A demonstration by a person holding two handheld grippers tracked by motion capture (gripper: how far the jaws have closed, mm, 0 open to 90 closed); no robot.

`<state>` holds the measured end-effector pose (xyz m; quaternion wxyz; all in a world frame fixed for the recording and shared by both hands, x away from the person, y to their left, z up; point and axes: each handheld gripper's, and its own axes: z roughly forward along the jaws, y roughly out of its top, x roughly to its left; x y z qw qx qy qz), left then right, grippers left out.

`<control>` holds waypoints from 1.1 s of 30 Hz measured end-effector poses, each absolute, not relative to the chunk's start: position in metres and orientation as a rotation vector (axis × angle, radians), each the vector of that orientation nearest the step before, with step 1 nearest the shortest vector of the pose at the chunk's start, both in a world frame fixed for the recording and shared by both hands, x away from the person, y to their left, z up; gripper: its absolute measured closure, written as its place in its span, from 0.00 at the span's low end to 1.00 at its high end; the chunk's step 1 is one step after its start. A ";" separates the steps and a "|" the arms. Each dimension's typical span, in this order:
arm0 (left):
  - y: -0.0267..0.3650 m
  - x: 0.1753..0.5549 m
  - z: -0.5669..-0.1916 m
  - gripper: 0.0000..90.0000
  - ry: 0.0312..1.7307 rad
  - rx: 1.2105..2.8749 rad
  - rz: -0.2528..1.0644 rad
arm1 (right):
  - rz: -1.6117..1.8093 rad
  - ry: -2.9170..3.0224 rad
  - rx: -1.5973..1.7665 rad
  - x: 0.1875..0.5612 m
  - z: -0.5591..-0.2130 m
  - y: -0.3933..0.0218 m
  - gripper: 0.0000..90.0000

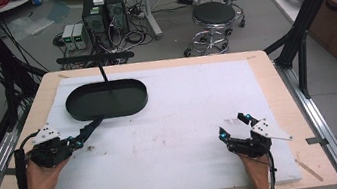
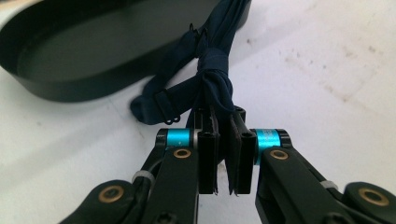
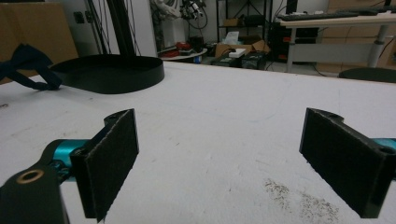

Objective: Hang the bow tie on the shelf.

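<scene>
Two black fingers of the left gripper (image 2: 223, 161) are clenched on a dark navy bow tie (image 2: 212, 77), pinching its fabric just below the central knot; how much cloth sits between the pads is hidden by the fingers themselves. In the left gripper view the tie's strap, with a small metal clasp, loops down to the left onto the white mat, while its upper wings run out of the top edge, so their full shape is cut off. From the high view the left gripper (image 1: 83, 136) reaches toward the near rim of an oval black tray (image 1: 106, 99), and the tie (image 1: 91, 126) shows as a thin dark shape touching or just beside that rim; which one is hard to make out. The right gripper (image 3: 224, 158) has its fingers spread wide apart over bare, faintly stained mat, grasping nothing. In the high view it (image 1: 234, 127) sits well apart from the tray, at the near right of the bench (image 1: 276, 83). Both forearms are cut off by the bottom edge.
</scene>
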<state>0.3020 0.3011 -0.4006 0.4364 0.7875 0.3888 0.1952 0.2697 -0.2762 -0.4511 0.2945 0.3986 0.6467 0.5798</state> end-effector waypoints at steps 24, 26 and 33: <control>0.295 0.323 -0.357 0.94 0.732 1.753 0.454 | 1.546 1.721 1.065 0.270 -0.451 -0.276 0.12; 0.294 0.326 -0.355 0.94 0.735 1.743 0.439 | 1.546 1.721 1.065 0.270 -0.451 -0.276 0.12; 0.282 0.342 -0.340 0.94 0.710 1.816 0.459 | 1.543 1.722 1.061 0.270 -0.451 -0.276 0.12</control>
